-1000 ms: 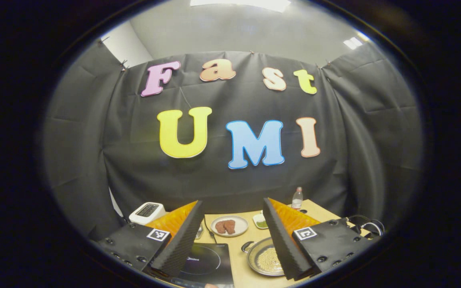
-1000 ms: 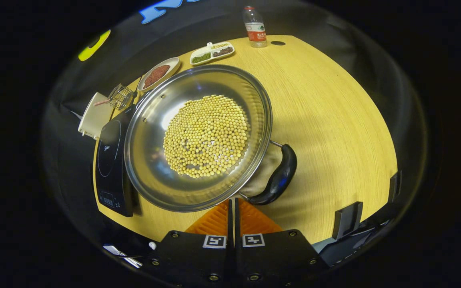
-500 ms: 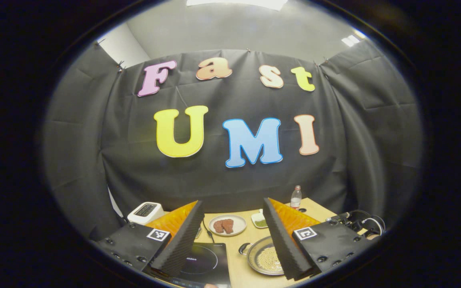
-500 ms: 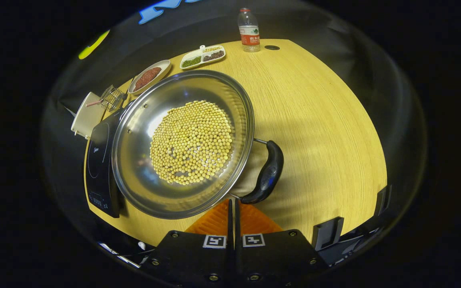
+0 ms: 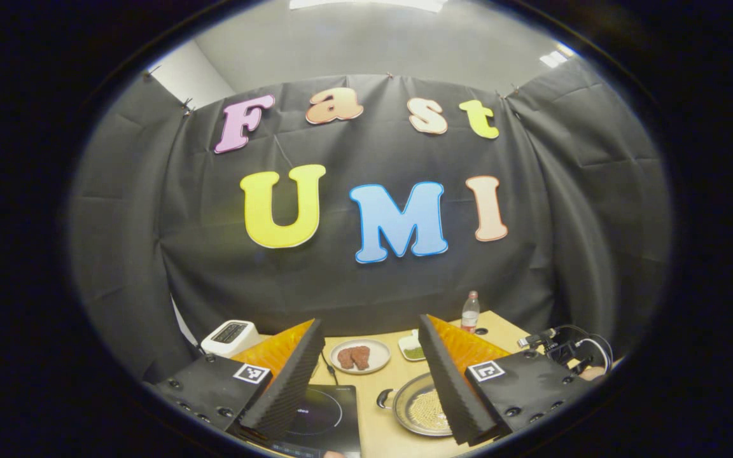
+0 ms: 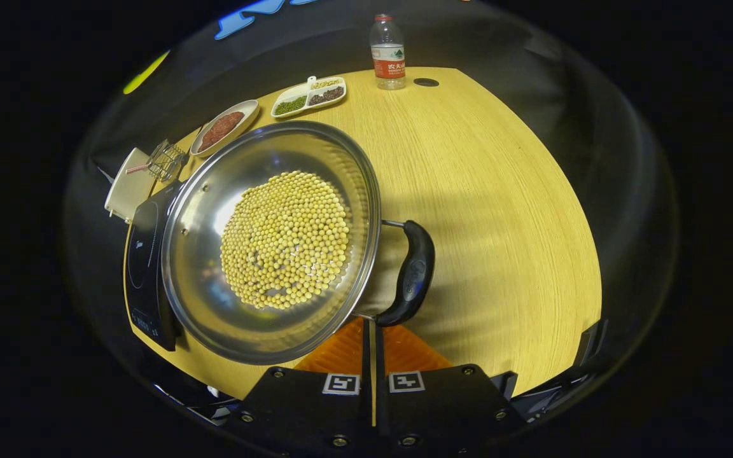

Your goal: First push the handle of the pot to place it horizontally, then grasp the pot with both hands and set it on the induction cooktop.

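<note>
So over the last second my right tool (image 6: 371,337), fingers pressed together with nothing between them, has been nudging the pot's (image 6: 271,242) near handle (image 6: 412,273), and it's working: that black loop handle has swung from slanting off to the right to running nearly straight up and down in the right gripper view, and the whole pot has slid left in that view with it. The soybeans (image 6: 287,240) have stayed in one heap in the bottom, so nothing's sloshed out. The pot sits on the wooden surface (image 6: 500,191) just beside the induction cooktop (image 6: 140,267), its rim overhanging the cooktop's edge in that view, though I can't tell if it's actually touching. My tips are right down at the handle's lower end; can't quite tell if they're in contact now. My left tool (image 5: 366,366) is spread wide open, holding nothing, and has been drifting upward a bit, since the surface has sunk lower in the left gripper view; from there I can see the pot (image 5: 420,410) and its far handle (image 5: 384,399) with the cooktop (image 5: 319,416) to their left. My read: the push step is close to done, and next comes the two-handed grab, so the left tool needs to come down toward that far handle. Plate of meat (image 6: 223,126), divided dish (image 6: 308,98) and water bottle (image 6: 387,54) are well out of the way.
</note>
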Available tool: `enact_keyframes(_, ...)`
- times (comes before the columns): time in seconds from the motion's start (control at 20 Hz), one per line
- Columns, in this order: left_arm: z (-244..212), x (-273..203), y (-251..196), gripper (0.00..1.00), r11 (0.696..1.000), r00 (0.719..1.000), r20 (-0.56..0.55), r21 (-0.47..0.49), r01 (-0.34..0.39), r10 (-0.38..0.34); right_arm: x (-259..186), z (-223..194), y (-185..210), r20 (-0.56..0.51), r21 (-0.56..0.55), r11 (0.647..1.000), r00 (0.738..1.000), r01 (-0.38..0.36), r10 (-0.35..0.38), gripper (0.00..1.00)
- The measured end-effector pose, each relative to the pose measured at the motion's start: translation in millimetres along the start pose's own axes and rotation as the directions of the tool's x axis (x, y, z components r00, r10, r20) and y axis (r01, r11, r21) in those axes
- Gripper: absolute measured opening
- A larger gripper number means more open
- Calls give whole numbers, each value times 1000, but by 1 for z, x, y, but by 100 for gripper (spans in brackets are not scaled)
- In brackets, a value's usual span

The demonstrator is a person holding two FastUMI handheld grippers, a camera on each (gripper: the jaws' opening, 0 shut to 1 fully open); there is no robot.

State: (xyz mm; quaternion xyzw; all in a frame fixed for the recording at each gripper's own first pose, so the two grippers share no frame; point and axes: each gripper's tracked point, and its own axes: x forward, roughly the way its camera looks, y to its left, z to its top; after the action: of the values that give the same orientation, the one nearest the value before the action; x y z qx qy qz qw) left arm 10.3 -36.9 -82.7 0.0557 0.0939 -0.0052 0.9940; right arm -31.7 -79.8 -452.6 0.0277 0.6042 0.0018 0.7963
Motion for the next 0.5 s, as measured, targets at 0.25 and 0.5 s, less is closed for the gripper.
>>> enact_keyframes(0.25, -1, 7, -11, 98, 1000, 1000, -9, -5, -13, 13, 4, 16, -13, 10, -35, 999, 1000, 11, -10, 3)
enact_keyframes(0.5, -3, 11, -22, 95, 999, 999, -14, -6, -31, 31, 12, 34, -21, 19, -65, 998, 1000, 12, -11, 2)
